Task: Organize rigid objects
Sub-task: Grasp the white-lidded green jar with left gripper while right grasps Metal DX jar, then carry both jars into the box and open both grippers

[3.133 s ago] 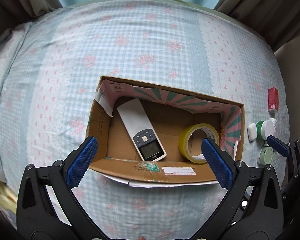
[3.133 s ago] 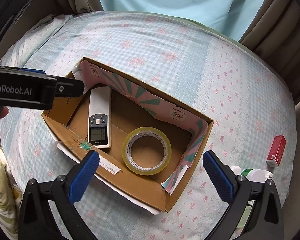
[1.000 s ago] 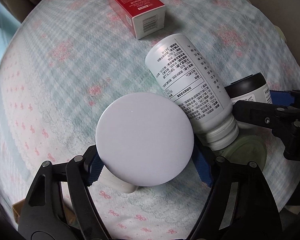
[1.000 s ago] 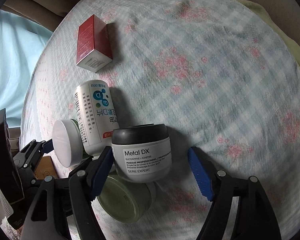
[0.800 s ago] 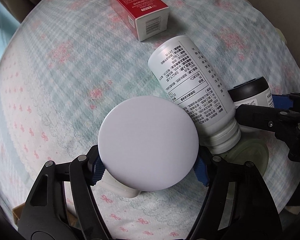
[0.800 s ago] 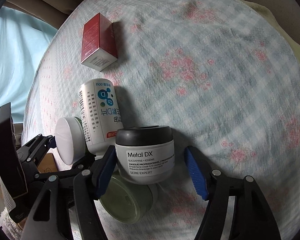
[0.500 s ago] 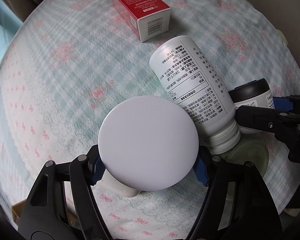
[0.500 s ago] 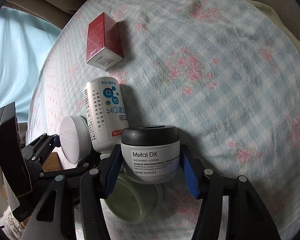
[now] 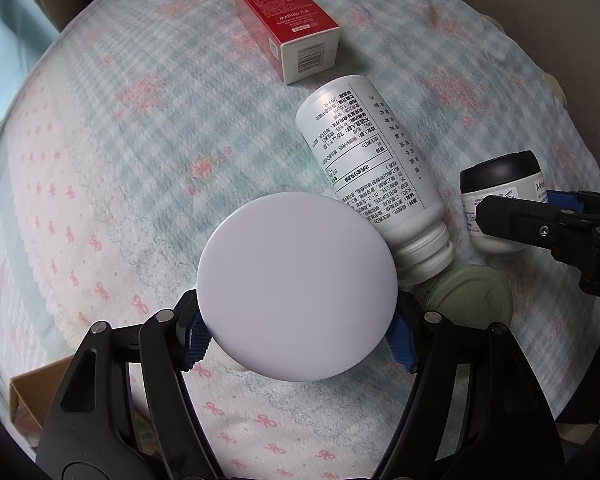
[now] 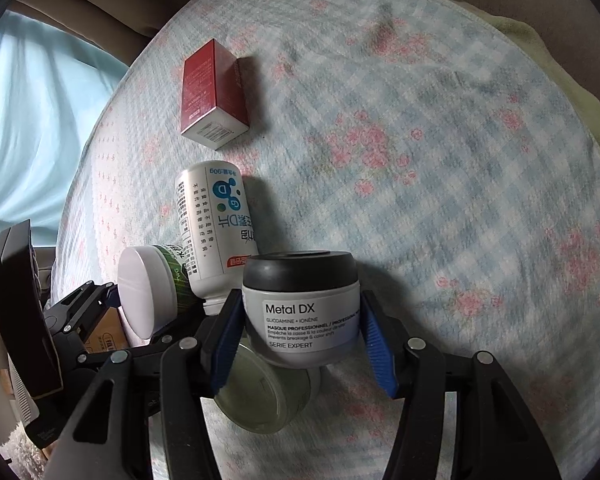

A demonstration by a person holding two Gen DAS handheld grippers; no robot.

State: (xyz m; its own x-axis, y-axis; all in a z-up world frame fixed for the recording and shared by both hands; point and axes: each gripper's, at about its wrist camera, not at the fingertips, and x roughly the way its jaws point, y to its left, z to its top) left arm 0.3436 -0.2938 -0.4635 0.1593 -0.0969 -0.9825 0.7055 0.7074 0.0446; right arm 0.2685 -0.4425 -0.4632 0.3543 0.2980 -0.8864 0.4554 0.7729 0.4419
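Label "Metal DX, SERIE EXPERT" on jar clamped by right tongs; left tongs grip white-lidded jar.

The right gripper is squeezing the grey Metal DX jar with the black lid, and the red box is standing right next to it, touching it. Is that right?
Not quite. The right gripper does clamp the Metal DX jar, but the red box lies far off on the bedspread, not touching it. The white bottle lies between them, as the right wrist view shows.

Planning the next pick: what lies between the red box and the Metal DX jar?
The white bottle, on its side between the red box and the Metal DX jar, clearest in the right wrist view.
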